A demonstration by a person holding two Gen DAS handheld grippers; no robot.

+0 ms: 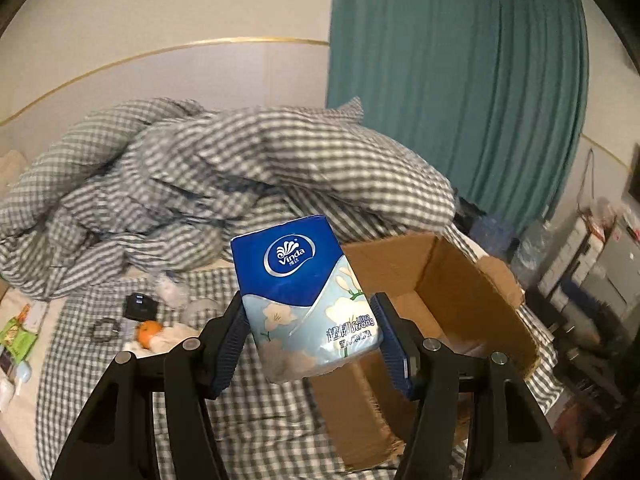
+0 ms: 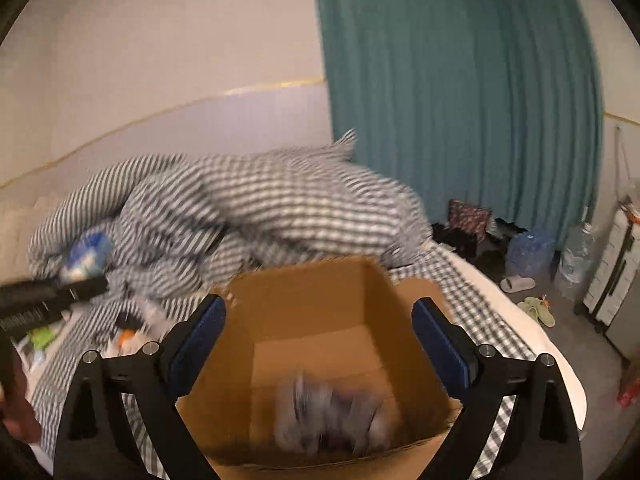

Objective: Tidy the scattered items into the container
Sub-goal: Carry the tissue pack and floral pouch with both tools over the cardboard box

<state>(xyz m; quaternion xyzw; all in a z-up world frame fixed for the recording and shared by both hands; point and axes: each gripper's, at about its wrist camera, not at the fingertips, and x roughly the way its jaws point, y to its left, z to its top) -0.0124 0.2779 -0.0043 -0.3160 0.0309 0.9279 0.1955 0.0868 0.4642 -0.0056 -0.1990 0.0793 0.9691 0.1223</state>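
My left gripper [image 1: 308,308] is shut on a blue Vinda tissue pack [image 1: 296,280], held upright above the checked bed just left of an open cardboard box [image 1: 440,280]. In the right wrist view the same pack [image 2: 88,256] shows blurred at the far left. My right gripper [image 2: 320,306] stands open over the box [image 2: 304,292] with nothing between its fingers. A blurred grey item [image 2: 332,412] is inside the box below it. On the sheet lie an orange [image 1: 149,330], a small black case [image 1: 140,306], a metal ring [image 1: 105,328] and a green packet [image 1: 16,336].
A crumpled checked duvet [image 1: 200,184] is heaped behind the box and the loose items. A teal curtain [image 1: 460,100] hangs at the back right. Beyond the bed's right edge the floor holds slippers [image 2: 540,310], water bottles [image 2: 528,256] and a drawer unit [image 2: 612,280].
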